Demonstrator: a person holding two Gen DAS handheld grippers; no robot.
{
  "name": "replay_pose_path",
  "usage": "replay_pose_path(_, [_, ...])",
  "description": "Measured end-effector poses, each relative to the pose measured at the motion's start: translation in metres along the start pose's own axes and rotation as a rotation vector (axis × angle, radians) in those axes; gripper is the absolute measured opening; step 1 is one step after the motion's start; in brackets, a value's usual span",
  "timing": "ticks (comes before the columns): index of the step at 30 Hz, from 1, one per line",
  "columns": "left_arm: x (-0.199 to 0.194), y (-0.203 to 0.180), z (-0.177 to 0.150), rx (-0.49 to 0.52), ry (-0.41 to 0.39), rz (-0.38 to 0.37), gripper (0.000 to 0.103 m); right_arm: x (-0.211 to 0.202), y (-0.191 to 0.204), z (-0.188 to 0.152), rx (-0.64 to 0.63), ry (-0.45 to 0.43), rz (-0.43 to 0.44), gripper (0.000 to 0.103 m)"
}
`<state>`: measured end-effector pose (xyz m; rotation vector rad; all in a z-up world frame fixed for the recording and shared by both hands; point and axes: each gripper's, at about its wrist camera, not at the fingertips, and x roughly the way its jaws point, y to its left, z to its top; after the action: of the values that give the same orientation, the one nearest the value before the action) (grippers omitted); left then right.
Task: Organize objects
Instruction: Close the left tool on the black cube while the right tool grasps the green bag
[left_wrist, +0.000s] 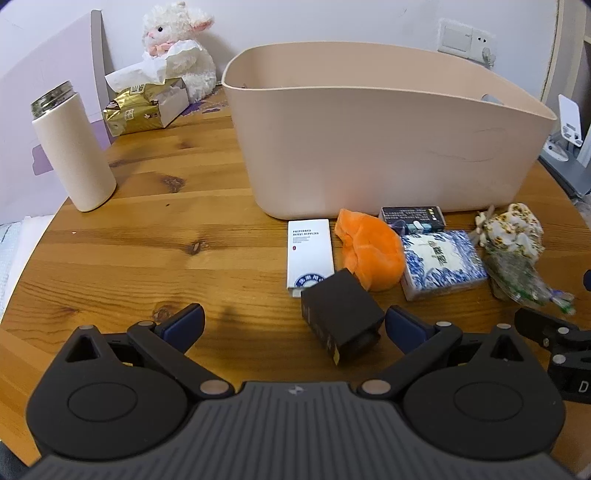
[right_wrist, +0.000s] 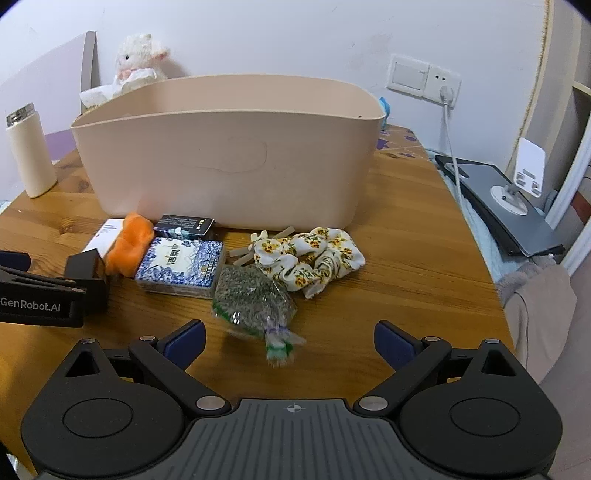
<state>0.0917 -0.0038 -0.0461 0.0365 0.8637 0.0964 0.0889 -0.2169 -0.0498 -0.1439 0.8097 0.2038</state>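
A beige plastic bin (left_wrist: 369, 147) (right_wrist: 221, 158) stands on the round wooden table (left_wrist: 147, 240). In front of it lie a white box (left_wrist: 309, 254), an orange plush piece (left_wrist: 369, 251) (right_wrist: 129, 243), a dark card box (left_wrist: 412, 216) (right_wrist: 184, 226), a blue-and-white box (left_wrist: 441, 264) (right_wrist: 181, 266), a floral scrunchie (left_wrist: 515, 229) (right_wrist: 310, 258), a clear bag of dried herbs (left_wrist: 517, 277) (right_wrist: 251, 299) and a black box (left_wrist: 340, 314) (right_wrist: 86, 277). My left gripper (left_wrist: 293, 325) is open, the black box between its fingers near the right one. My right gripper (right_wrist: 290, 341) is open just short of the herb bag.
A cream thermos (left_wrist: 72, 147) (right_wrist: 29, 155) stands at the left. A tissue box (left_wrist: 147, 103) and a white plush lamb (left_wrist: 177, 48) sit behind the bin. A wall socket with cable (right_wrist: 447, 96) and a grey stand (right_wrist: 509, 195) lie right of the table edge.
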Motion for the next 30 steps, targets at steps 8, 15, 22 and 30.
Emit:
replay_pose_path(8, [0.018, 0.001, 0.003, -0.004, 0.043, -0.018, 0.101, 0.022, 0.000, 0.006, -0.010, 0.016, 0.011, 0.080])
replay_pose_path(15, [0.014, 0.003, 0.003, -0.006, 0.029, -0.078, 0.069, 0.028, 0.009, 0.010, -0.015, 0.009, 0.046, 0.051])
replay_pose_path(22, [0.007, 0.010, 0.000, 0.000, 0.024, -0.103, 0.034, 0.022, 0.015, 0.006, -0.027, -0.029, 0.040, 0.041])
replay_pose_path(30, [-0.008, 0.021, -0.003, -0.014, 0.010, -0.132, 0.034, -0.004, 0.009, 0.004, -0.003, -0.082, 0.018, 0.041])
